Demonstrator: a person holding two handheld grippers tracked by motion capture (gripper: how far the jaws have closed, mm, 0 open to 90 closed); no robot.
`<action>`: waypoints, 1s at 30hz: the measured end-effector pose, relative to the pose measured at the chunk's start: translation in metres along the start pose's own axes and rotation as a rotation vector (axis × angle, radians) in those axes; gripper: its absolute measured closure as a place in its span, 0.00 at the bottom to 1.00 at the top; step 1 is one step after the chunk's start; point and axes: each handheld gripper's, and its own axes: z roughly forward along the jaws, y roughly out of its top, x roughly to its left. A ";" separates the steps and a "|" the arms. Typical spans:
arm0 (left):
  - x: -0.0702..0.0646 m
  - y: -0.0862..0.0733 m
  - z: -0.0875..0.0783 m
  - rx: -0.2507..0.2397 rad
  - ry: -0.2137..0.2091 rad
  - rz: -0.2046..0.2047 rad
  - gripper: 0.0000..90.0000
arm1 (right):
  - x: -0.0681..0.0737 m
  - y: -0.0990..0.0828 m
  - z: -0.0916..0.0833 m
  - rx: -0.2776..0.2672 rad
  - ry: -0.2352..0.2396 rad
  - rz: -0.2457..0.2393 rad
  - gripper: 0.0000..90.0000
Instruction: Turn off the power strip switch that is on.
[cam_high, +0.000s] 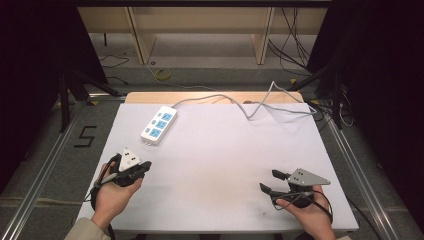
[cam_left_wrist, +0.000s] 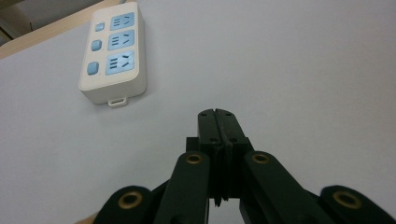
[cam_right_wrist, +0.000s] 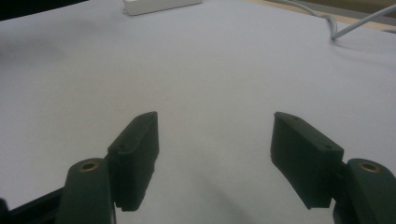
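Note:
A white power strip (cam_high: 158, 125) with blue sockets lies at the table's back left, its grey cable (cam_high: 260, 102) running off to the back right. My left gripper (cam_high: 145, 166) is held at the front left, shut with nothing between its jaws, and points toward the power strip (cam_left_wrist: 113, 53), a short way off. At the front right my right gripper (cam_high: 270, 181) stands open over bare table, empty. From the right gripper (cam_right_wrist: 215, 133) the end of the strip (cam_right_wrist: 159, 5) and the cable (cam_right_wrist: 336, 23) lie far ahead.
The white table top (cam_high: 220, 165) has a wooden strip (cam_high: 210, 96) along its back edge. Metal frame rails (cam_high: 45, 165) run along both sides, and loose cables (cam_high: 295, 40) lie on the floor behind.

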 end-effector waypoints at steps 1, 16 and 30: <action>0.000 0.000 0.000 0.000 0.000 0.000 1.00 | 0.000 0.000 0.000 0.001 0.000 -0.001 0.37; -0.001 0.011 0.006 -0.001 -0.001 0.003 1.00 | 0.000 0.000 0.000 0.002 0.002 0.003 0.37; -0.001 0.016 0.009 0.002 -0.001 0.000 1.00 | 0.000 0.000 0.000 0.004 0.002 0.001 0.37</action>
